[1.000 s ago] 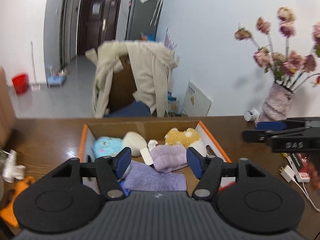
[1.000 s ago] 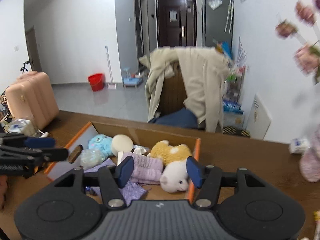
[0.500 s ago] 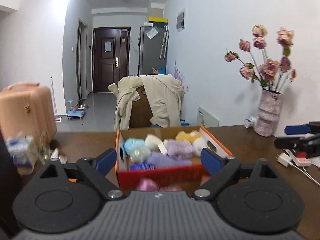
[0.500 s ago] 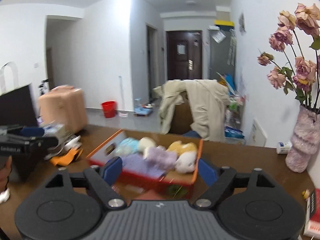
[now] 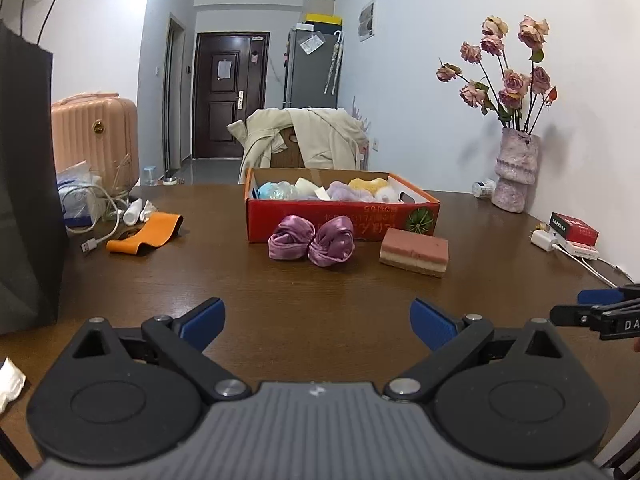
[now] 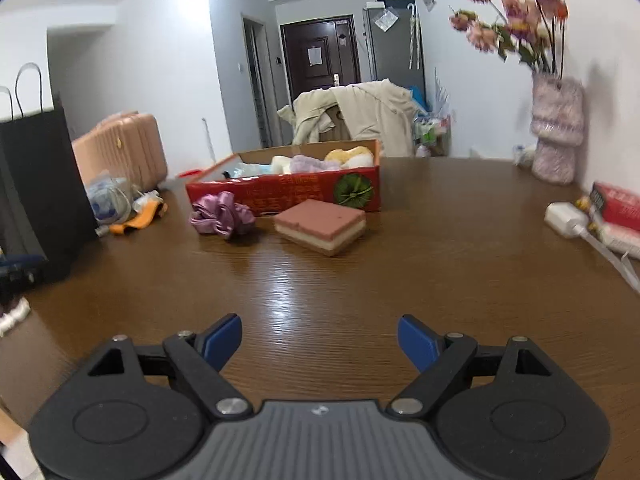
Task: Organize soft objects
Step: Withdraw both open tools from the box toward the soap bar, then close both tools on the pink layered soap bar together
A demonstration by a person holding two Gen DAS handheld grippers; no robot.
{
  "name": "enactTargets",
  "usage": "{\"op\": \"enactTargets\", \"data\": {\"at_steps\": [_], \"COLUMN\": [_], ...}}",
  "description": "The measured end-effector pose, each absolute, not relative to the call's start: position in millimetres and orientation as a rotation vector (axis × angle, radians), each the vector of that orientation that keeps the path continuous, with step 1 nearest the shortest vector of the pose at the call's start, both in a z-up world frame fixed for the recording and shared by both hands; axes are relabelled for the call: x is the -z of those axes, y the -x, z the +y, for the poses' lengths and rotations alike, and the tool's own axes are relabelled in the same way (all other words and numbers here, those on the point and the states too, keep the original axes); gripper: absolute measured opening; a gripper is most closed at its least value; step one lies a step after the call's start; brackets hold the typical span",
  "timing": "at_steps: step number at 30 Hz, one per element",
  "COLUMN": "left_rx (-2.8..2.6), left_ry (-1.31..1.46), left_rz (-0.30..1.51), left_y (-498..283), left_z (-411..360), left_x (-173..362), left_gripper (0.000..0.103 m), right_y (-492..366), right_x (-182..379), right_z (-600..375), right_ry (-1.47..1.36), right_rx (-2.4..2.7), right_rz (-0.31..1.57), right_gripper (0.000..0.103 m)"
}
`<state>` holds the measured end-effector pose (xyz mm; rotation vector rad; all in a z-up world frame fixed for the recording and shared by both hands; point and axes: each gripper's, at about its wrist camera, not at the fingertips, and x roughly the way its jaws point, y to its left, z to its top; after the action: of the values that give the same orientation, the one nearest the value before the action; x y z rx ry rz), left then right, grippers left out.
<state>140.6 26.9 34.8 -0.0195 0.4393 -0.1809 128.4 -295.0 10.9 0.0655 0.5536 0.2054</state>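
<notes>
Table (image 5: 320, 300): dark brown wood-grain top, glossy, catching a light streak in the right wrist view.

Cardboard box (image 5: 340, 222): shallow, rectangular, red printed front with a green pumpkin motif, orange rim, plain brown inside. Stands at the middle of the table toward its far edge. Holds plush toys (image 5: 364, 190), rounded and fuzzy, in pale blue, cream, lilac, yellow and white.

Satin scrunchies (image 5: 312, 242): two gathered rings of shiny mauve fabric, touching each other, lying on the table just in front of the box.

Layered sponge block (image 5: 414, 251): flat slab, matte, dusty pink over cream over brown, near the box's right front corner, just right of the scrunchies.

Left gripper (image 5: 318, 320): black arms, ribbed blue pads, jaws opening wide, nothing between them, low over bare table well short of the scrunchies.

Right gripper (image 6: 320, 342): same build, jaws spread apart, nothing between them.

Vase (image 5: 514, 170): mottled pink, knobbly, with dried roses, far right by the wall.

Paper bag (image 5: 24, 184): black, cord handles, upright at left.
</notes>
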Motion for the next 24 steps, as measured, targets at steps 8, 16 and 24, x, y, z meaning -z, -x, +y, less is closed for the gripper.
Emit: {"op": "enactTargets", "data": {"at_steps": [8,16,24], "left_rx": [0.216,0.271,0.446], "left_ry": [0.027,0.014,0.077], "left_rz": [0.485,0.549,0.679], "left_y": [-172,-235,-357], "left_z": [10,-23,-85], "left_x": [-23,-11,0], "left_gripper": [0.101,0.101,0.065], "right_y": [-147,-202,-282], "right_x": [-8,7,14], "right_z": [-293,-299,-301], "right_ry": [-0.094,-0.141,-0.223], "right_rx": [-0.196,-0.174,-0.251], "right_rz": [0.557,0.604,0.630], "right_gripper": [0.087,0.085,0.058]}}
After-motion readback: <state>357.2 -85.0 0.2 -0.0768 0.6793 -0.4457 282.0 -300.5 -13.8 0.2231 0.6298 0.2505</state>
